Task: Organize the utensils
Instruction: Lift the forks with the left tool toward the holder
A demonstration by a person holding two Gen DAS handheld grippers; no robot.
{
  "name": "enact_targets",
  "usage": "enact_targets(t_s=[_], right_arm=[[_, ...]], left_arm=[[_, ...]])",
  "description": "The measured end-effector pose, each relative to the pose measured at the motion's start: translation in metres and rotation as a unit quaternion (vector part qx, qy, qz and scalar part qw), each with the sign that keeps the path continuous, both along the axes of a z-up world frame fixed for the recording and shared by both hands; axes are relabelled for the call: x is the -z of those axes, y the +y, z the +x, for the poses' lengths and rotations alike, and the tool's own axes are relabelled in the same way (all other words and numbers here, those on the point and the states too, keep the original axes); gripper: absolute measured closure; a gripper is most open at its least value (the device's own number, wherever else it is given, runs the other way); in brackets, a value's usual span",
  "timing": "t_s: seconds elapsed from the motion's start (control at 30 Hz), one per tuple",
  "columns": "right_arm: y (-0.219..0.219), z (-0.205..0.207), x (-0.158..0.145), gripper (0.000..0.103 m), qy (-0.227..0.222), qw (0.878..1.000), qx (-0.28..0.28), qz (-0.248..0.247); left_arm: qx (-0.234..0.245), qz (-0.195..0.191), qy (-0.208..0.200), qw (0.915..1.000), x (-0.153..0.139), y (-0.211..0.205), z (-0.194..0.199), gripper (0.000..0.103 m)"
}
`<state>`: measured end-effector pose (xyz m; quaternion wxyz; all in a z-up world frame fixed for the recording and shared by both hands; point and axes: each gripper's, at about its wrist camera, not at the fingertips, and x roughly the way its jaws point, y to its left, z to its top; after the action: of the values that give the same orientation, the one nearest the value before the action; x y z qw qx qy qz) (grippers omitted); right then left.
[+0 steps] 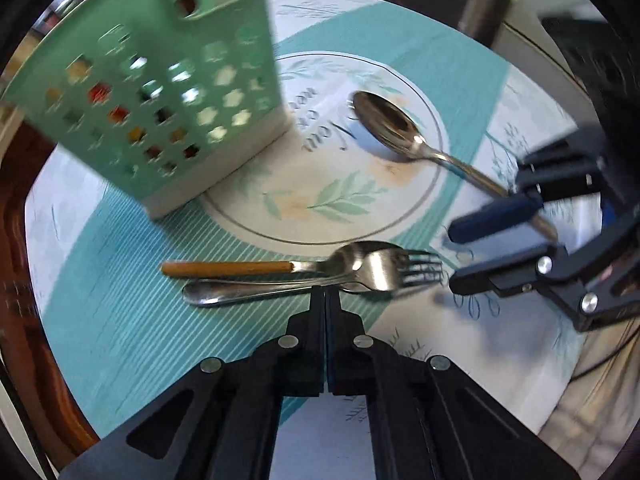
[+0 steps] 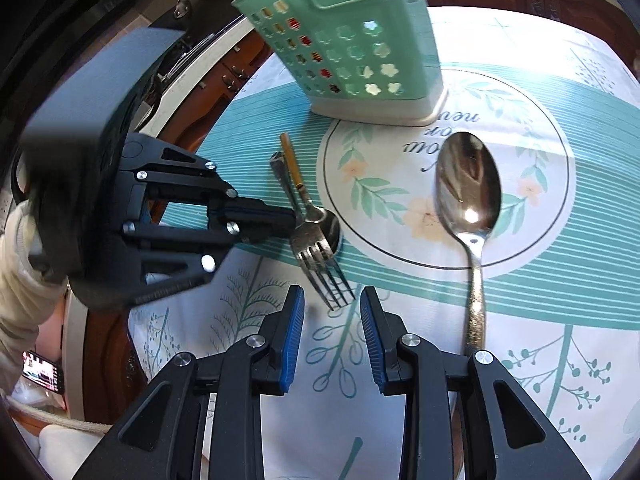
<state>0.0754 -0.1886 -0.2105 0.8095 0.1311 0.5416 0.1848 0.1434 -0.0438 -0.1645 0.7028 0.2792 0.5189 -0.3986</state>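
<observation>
A green perforated utensil caddy (image 2: 352, 44) stands upright at the far side of a round counter (image 2: 580, 360) covered with a teal-and-white floral cloth, its white base overlapping the far edge of a printed circle with lettering. Three utensils lie loose on the cloth. A large steel spoon (image 2: 468, 184) rests bowl-up inside the circle, right of centre in the right wrist view, its patterned handle running back toward the near edge. To its left, just outside the circle, a fork (image 2: 316, 252) lies across a smaller wooden-handled spoon (image 2: 296, 168), the two touching, the fork's tines pointing toward the near side and both handles toward the caddy.

The left tool (image 1: 326, 292) points steeply down with its fingers pressed together, the tips right at the neck of the fork where it crosses the smaller spoon. Whether metal is pinched between the tips cannot be made out in either view. A pale knitted sleeve (image 2: 20, 280) shows behind it at the left edge of the right wrist view.

The right tool (image 2: 332, 320) hangs partly open, blue pads (image 2: 294, 344) facing each other with nothing between them, just short of the fork's tines. In the left wrist view its far finger overlaps the large spoon's handle at the right.
</observation>
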Motion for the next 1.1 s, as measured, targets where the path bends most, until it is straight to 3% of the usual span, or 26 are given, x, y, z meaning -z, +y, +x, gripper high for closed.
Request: enact_targets(t_s=[0.13, 0.3, 0.4, 0.43, 0.47, 0.53, 0.6, 0.7, 0.9, 1.0, 1.1], right_arm=[[-0.005, -0.001, 0.000, 0.073, 0.002, 1.000, 0.006, 0.007], [-0.009, -0.003, -0.002, 0.073, 0.000, 1.000, 0.006, 0.011], [-0.011, -0.004, -0.002, 0.073, -0.002, 1.000, 0.008, 0.013], [-0.013, -0.006, -0.003, 0.073, -0.001, 1.000, 0.010, 0.014], [-0.015, -0.007, -0.003, 0.073, 0.000, 1.000, 0.011, 0.015], [-0.018, -0.009, -0.003, 0.073, 0.000, 1.000, 0.014, 0.017], [-0.021, -0.009, -0.002, 0.073, 0.000, 1.000, 0.016, 0.020], [-0.028, -0.012, -0.001, 0.073, -0.001, 1.000, 0.018, 0.025], [-0.043, -0.014, 0.004, 0.073, -0.001, 0.999, 0.023, 0.046], [-0.051, -0.012, 0.008, 0.073, 0.001, 0.998, 0.027, 0.061], [-0.060, -0.013, 0.008, 0.073, -0.001, 0.997, 0.033, 0.069]], left_arm=[[-0.020, -0.019, 0.002, 0.9996, -0.008, 0.003, 0.000, 0.103], [0.027, -0.002, -0.040, 0.9988, -0.008, -0.003, -0.024, 0.103], [0.076, 0.017, -0.079, 0.9938, -0.006, -0.010, -0.039, 0.092], [0.088, 0.022, -0.088, 0.9919, -0.007, -0.013, -0.045, 0.082], [0.112, 0.034, -0.109, 0.9871, -0.004, -0.015, -0.053, 0.072], [0.152, 0.054, -0.141, 0.9767, 0.000, -0.020, -0.066, 0.065], [0.189, 0.066, -0.175, 0.9639, 0.002, -0.023, -0.078, 0.064], [0.216, 0.080, -0.204, 0.9515, 0.007, -0.032, -0.088, 0.064], [0.284, 0.095, -0.234, 0.9249, 0.012, -0.047, -0.096, 0.063], [0.320, 0.095, -0.214, 0.9182, 0.010, -0.057, -0.081, 0.063], [0.328, 0.096, -0.173, 0.9236, 0.007, -0.065, -0.058, 0.063]])
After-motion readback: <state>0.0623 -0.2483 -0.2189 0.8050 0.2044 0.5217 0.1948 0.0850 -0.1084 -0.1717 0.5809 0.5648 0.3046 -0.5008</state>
